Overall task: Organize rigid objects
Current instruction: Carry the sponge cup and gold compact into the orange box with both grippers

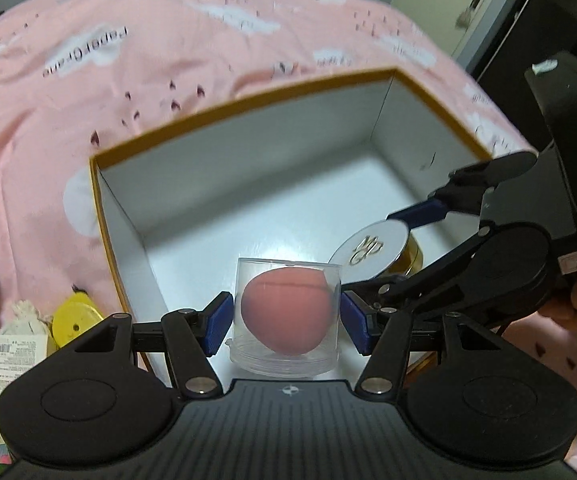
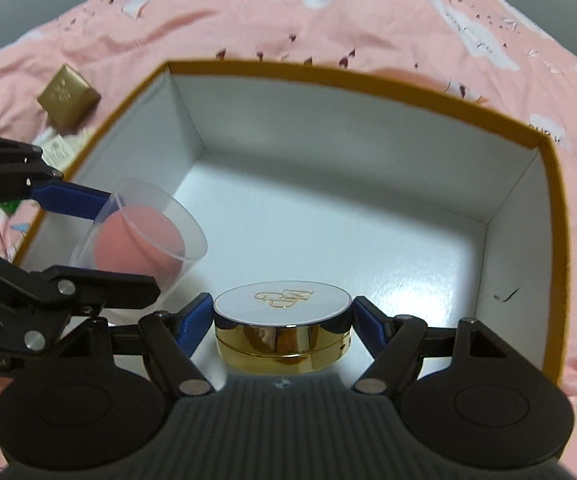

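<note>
Left wrist: sponge case (image 1: 288,316) between fingers (image 1: 218,322).

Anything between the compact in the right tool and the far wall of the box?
Nothing: in the right wrist view only bare white box floor lies between the gold compact and the far wall.

The left gripper (image 1: 286,322) clamps a clear case (image 1: 286,316) over the white box (image 1: 248,184).
</note>
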